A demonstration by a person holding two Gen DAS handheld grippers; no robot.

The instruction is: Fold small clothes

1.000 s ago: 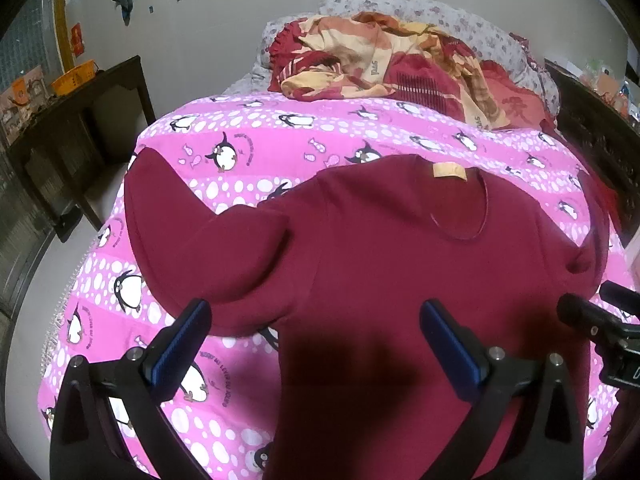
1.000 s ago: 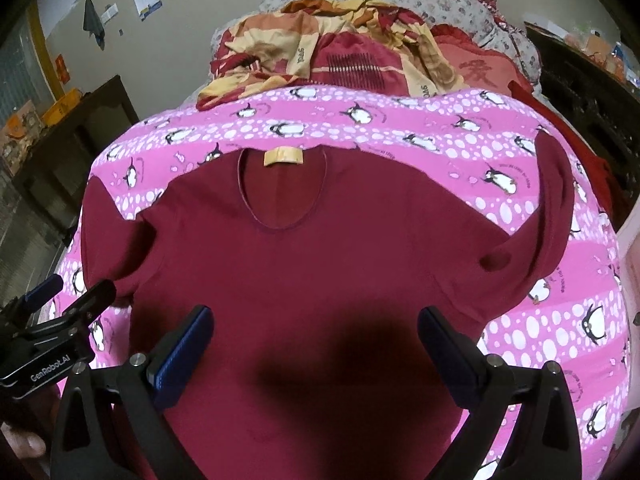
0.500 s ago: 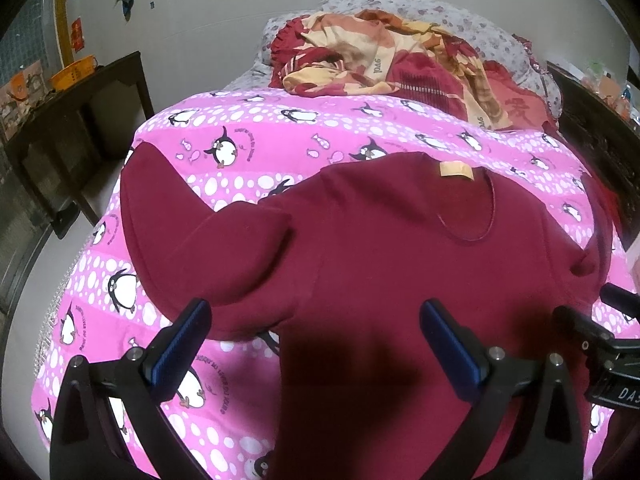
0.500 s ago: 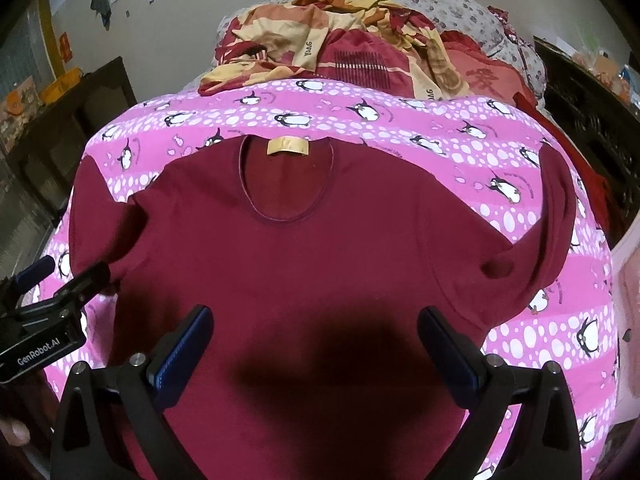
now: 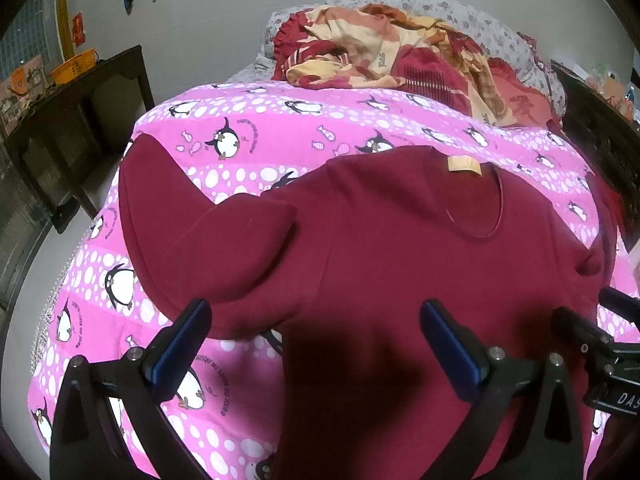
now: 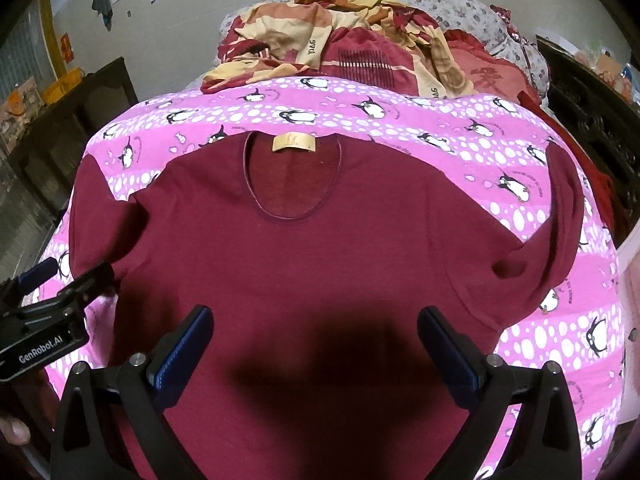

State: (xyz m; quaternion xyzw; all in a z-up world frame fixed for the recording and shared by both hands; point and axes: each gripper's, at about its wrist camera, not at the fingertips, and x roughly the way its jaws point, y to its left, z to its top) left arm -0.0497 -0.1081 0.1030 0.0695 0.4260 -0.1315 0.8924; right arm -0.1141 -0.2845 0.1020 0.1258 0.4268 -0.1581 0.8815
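Note:
A dark red long-sleeved shirt (image 5: 400,264) (image 6: 304,264) lies face up and spread flat on a pink penguin-print blanket (image 5: 256,136) (image 6: 400,120), its tan neck label (image 6: 293,143) at the far end. Its left sleeve (image 5: 168,216) curves outward, and the right sleeve (image 6: 560,232) bends up along the bed's right side. My left gripper (image 5: 316,340) hovers open over the shirt's lower left, nothing between its blue pads. Over the lower middle of the shirt, my right gripper (image 6: 316,340) is open and empty too. Each gripper shows at the edge of the other's view.
A heap of patterned red and cream bedding (image 5: 400,60) (image 6: 340,48) lies at the head of the bed. A dark wooden table (image 5: 80,92) with an orange basket (image 5: 74,66) stands left. Dark furniture (image 6: 592,92) flanks the right side.
Both grippers have drawn back and risen slightly over the shirt, which now sits a little lower in both views. The shirt has not moved and both grippers stay open.

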